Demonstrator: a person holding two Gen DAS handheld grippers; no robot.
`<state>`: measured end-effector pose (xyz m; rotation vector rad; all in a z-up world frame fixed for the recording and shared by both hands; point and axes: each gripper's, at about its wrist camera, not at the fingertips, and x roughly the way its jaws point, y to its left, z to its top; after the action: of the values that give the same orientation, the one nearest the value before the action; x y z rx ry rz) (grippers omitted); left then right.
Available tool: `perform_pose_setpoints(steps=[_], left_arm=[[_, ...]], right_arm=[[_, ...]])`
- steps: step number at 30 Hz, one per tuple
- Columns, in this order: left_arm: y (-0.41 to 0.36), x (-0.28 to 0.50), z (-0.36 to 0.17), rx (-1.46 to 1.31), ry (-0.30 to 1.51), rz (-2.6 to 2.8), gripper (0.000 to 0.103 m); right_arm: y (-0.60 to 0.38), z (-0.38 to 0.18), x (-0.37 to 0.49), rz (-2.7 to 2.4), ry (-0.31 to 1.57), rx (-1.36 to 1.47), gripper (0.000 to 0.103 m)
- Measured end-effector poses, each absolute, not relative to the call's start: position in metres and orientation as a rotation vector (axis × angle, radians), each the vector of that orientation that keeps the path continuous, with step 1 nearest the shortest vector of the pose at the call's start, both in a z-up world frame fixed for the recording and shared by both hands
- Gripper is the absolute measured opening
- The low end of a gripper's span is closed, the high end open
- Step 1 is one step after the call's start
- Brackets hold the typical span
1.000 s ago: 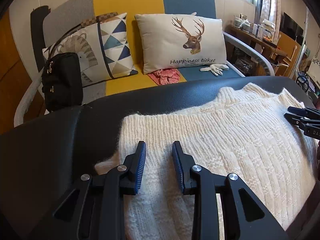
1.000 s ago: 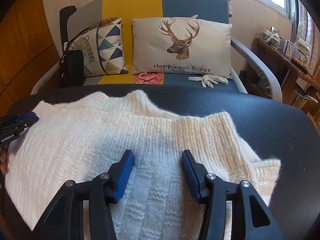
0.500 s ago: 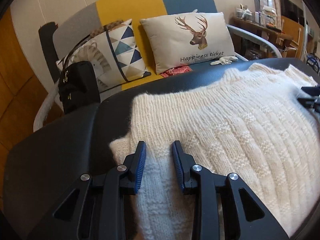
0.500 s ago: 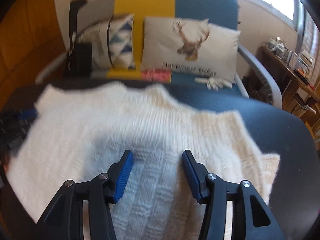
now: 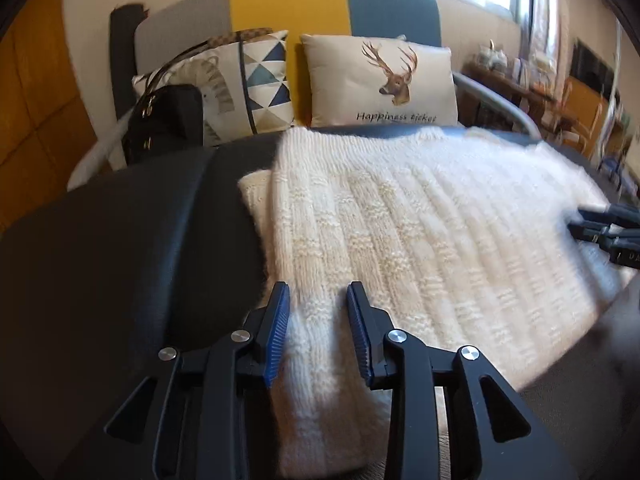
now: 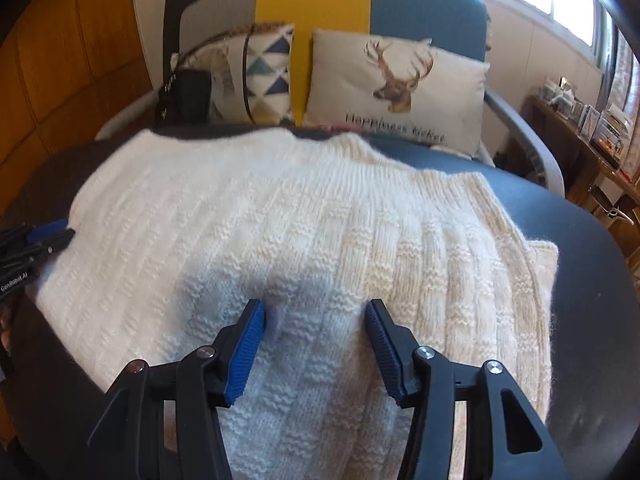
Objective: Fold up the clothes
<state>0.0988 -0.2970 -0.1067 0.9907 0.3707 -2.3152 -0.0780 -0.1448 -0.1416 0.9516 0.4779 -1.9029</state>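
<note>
A cream knitted sweater (image 5: 420, 220) (image 6: 280, 208) lies spread over a black round table (image 5: 120, 240) (image 6: 600, 280), its far edge at the table's far rim. My left gripper (image 5: 318, 292) has a raised ridge of the sweater's near left part between its pads, and its jaws are opening slightly. One sleeve end (image 5: 254, 192) pokes out at the left. My right gripper (image 6: 315, 308) is shut wide on a bunched fold of the near right part. Each gripper also shows at the other view's edge, the right gripper (image 5: 612, 232) and the left gripper (image 6: 32, 240).
Behind the table stands a yellow, blue and grey sofa (image 5: 288, 8) with a deer pillow (image 5: 380, 84), a triangle-pattern pillow (image 5: 256, 80) and a black bag (image 5: 168, 120). A cluttered wooden shelf (image 6: 592, 128) runs along the right wall under a window.
Both grippers have moved toward the sofa with the sweater. Its far edge, which had bare table behind it, now reaches the table's far rim. Both views are motion-blurred.
</note>
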Motion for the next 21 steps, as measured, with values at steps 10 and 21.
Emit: perform_pose_setpoints(steps=[10,21], left_arm=[[-0.264,0.112,-0.125,1.053,0.341,-2.32,0.033],[-0.242,0.123,-0.125,1.056,0.341,-2.33,0.034]], right_arm=[[-0.064,-0.144,-0.071,-2.006,0.388,1.015,0.053],[-0.016,-0.142,-0.087,-2.049,0.241,1.081,0.054]])
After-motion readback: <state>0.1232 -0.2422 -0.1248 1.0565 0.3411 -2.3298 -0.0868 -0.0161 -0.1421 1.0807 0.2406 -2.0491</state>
